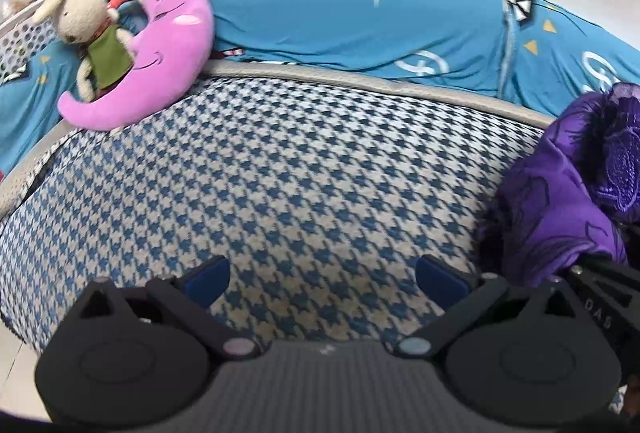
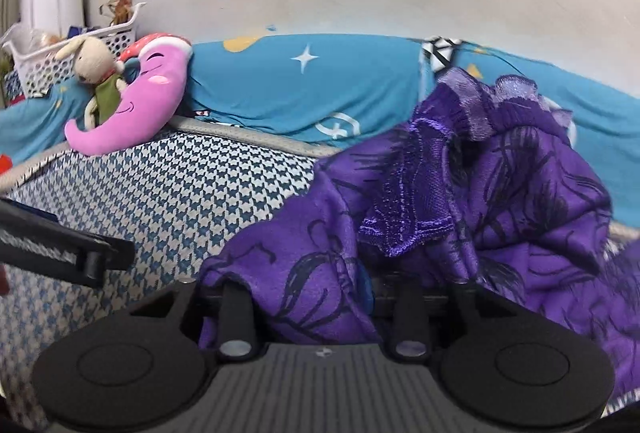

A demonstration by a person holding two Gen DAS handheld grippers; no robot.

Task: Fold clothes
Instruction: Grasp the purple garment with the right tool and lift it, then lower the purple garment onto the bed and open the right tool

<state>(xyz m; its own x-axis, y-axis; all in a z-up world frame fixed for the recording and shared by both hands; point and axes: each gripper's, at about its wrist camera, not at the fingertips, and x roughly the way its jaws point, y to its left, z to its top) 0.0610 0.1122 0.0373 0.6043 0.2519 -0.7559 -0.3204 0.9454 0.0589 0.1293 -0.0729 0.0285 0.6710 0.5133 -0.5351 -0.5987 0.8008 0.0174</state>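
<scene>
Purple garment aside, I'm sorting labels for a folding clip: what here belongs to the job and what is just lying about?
Job:
purple garment
right tool, shut on it
left tool, open

Lying about:
moon pillow
plush rabbit
white basket
blue bedding

The houndstooth mattress [image 1: 304,169] lies bare across its middle and left, a wide stretch where a gripper could pass freely. The left gripper [image 1: 322,275] holds its fingers [image 1: 208,275] wide apart over this bare patch with nothing between them. On the right, the bunched purple garment [image 2: 460,201] blocks the way, draped over the right gripper [image 2: 366,287] and hiding its fingers. Along the far edge a blue bedsheet roll [image 1: 360,29] forms a barrier against the wall. The far-left corner is crowded by a pink moon pillow [image 1: 160,57], a plush rabbit [image 1: 86,25] and a white basket [image 1: 36,21].
</scene>
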